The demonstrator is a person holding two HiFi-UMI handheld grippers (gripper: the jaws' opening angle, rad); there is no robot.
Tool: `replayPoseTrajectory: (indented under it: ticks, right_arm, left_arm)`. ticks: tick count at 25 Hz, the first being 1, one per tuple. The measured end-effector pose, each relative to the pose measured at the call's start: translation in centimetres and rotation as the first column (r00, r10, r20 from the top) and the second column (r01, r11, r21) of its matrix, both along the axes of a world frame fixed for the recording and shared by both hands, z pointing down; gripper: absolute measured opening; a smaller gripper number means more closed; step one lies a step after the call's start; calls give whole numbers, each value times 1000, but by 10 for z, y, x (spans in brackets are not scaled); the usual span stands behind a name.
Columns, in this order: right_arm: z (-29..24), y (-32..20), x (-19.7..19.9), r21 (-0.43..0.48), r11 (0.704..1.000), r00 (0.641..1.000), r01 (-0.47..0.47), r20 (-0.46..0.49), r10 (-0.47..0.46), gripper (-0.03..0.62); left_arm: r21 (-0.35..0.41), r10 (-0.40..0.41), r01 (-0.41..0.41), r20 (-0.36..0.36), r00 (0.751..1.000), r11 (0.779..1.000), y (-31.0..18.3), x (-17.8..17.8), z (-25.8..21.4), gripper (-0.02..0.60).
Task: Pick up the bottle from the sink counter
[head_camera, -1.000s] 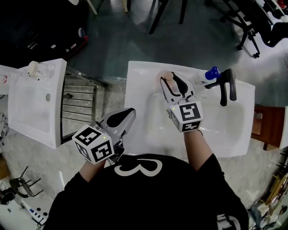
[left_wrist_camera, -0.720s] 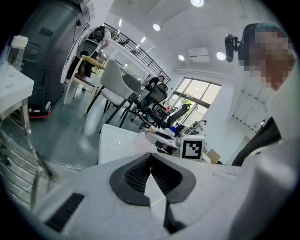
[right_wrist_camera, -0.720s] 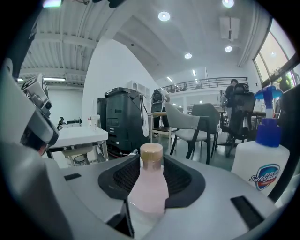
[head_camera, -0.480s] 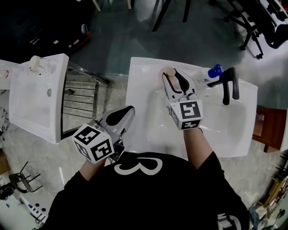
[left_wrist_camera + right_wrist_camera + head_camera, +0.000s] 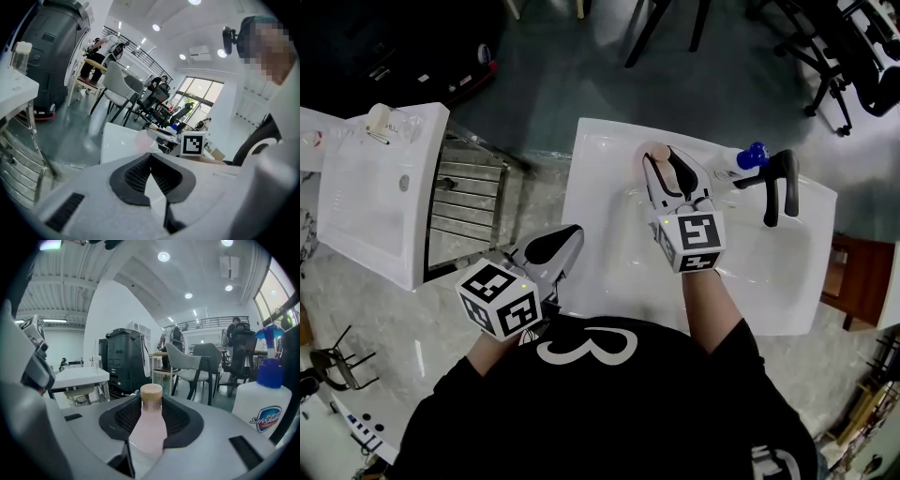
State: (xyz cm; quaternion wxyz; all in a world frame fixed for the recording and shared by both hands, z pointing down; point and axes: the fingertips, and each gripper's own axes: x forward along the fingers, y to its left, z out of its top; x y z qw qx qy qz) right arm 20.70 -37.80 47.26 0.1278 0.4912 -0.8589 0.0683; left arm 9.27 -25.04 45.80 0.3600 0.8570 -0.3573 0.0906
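A small pink bottle with a tan cap stands at the far rim of the white sink counter. My right gripper reaches over the basin to it. Its jaws have just been closing with the bottle between them. In the right gripper view the bottle fills the gap and both pads of the right gripper press on its sides. My left gripper hangs shut and empty off the counter's near left corner. In the left gripper view the tips of the left gripper touch.
A white soap bottle with a blue pump stands just right of the pink one, seen close in the right gripper view. A black faucet stands beside it. To the left are a metal rack and a second white sink.
The right jaws have drawn in slightly around the pink bottle. Both hands stay where they were; only the head view has shifted a little.
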Motion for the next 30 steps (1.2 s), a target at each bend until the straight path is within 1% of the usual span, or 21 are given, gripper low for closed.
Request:
replayPoseTrajectory:
  ticks: [12, 17, 22, 27, 30]
  right_arm:
    - [0, 0, 0, -3, 1000, 1000, 8, -3, -8, 133]
    - [0, 1, 1, -16, 1000, 1000, 5, -8, -5, 133]
    - [-2, 13, -5, -45, 999, 999, 18, -38, -20, 132]
    - [-15, 26, -11, -39, 999, 999, 15, -35, -16, 133]
    - [-25, 37, -15, -15, 1000, 999, 21, -36, -22, 132]
  left_arm:
    - [-35, -31, 32, 13, 999, 999, 5, -9, 5, 15]
    - [-28, -39, 39, 9, 999, 999, 6, -11, -4, 15]
    - [-34, -44, 44, 7, 999, 998, 16, -20, -10, 15]
    - [-47, -29, 29, -12, 999, 998, 24, -27, -10, 15]
    - [-45, -26, 25, -20, 999, 999, 32, -32, -13, 15]
